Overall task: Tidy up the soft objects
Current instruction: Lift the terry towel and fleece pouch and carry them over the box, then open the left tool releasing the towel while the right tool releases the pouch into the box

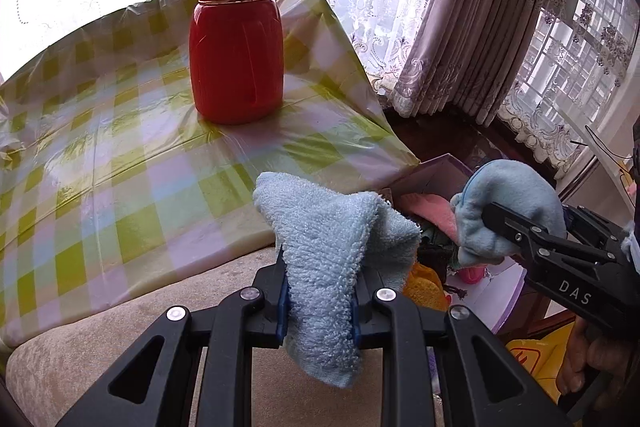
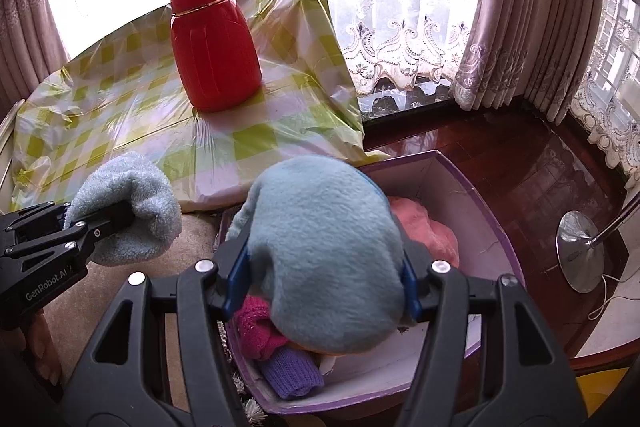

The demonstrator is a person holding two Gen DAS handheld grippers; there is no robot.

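My left gripper [image 1: 319, 311] is shut on a light blue terry towel [image 1: 332, 251], held above the beige sofa arm; it also shows in the right wrist view [image 2: 132, 207]. My right gripper [image 2: 322, 279] is shut on a light blue plush toy [image 2: 324, 247], held over a purple-rimmed white box [image 2: 472, 195]. The plush toy also shows in the left wrist view [image 1: 516, 203]. The box holds a pink soft item [image 2: 432, 235], a magenta knit piece [image 2: 256, 327] and a purple knit piece [image 2: 292, 371].
A red thermos [image 1: 236, 55] stands on a table with a green checked plastic cloth [image 1: 100, 147] to the left of the box. A lamp base [image 2: 580, 251] sits on the dark wooden floor at right. Curtains hang behind.
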